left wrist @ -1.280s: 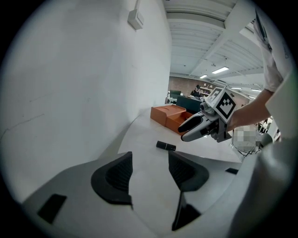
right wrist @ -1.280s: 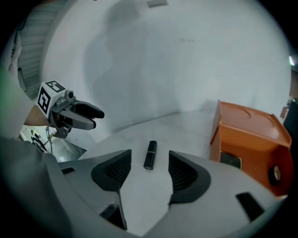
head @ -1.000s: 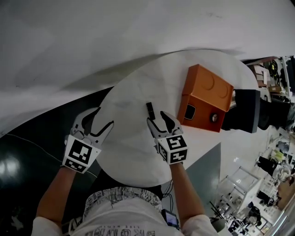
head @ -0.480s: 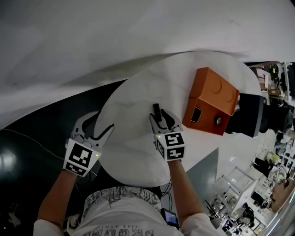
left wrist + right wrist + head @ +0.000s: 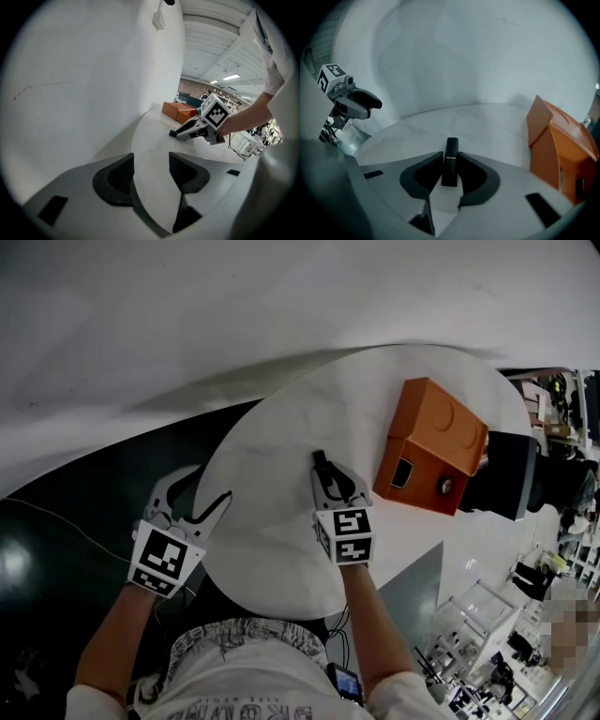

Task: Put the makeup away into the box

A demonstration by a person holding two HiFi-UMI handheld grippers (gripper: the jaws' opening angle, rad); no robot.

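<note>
Since a sec ago the right gripper (image 5: 328, 476) moved in round the black lipstick tube (image 5: 450, 161) & its fingers (image 5: 423, 174) have just been closing. They now look clamped on it. Tube's low on the round white bench (image 5: 262, 521), near the orange box (image 5: 433, 439), not in it. Left gripper (image 5: 208, 486) hovers at bench edge, fingers apart, empty.

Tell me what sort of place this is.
Most likely a lab or workshop hall. A round white table stands by a curved white wall, there are cluttered benches of equipment beyond it, and strip lights hang overhead.
</note>
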